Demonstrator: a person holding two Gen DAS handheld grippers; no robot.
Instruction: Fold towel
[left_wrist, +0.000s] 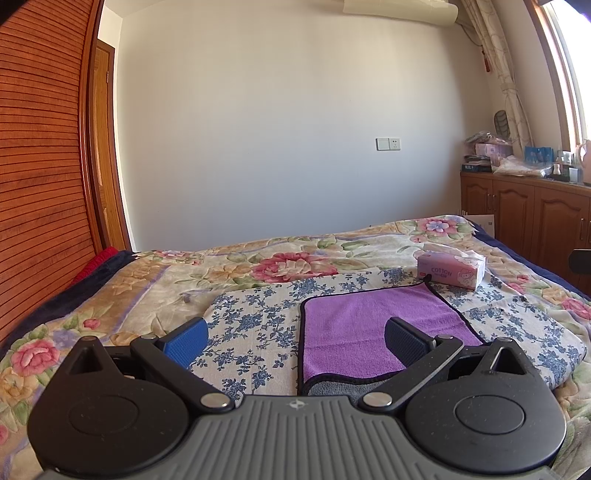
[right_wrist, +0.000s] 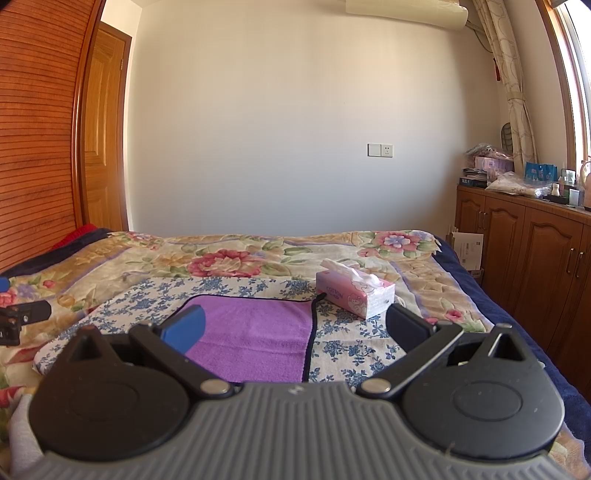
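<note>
A purple towel with a dark border lies flat on a blue-flowered cloth on the bed; its grey underside shows at the near edge. It also shows in the right wrist view. My left gripper is open and empty, held above the towel's near left part. My right gripper is open and empty, held above the towel's near right part. Part of the left gripper shows at the left edge of the right wrist view.
A pink tissue box stands on the bed just past the towel's far right corner; it also shows in the right wrist view. A wooden cabinet stands right of the bed, a slatted wardrobe on the left.
</note>
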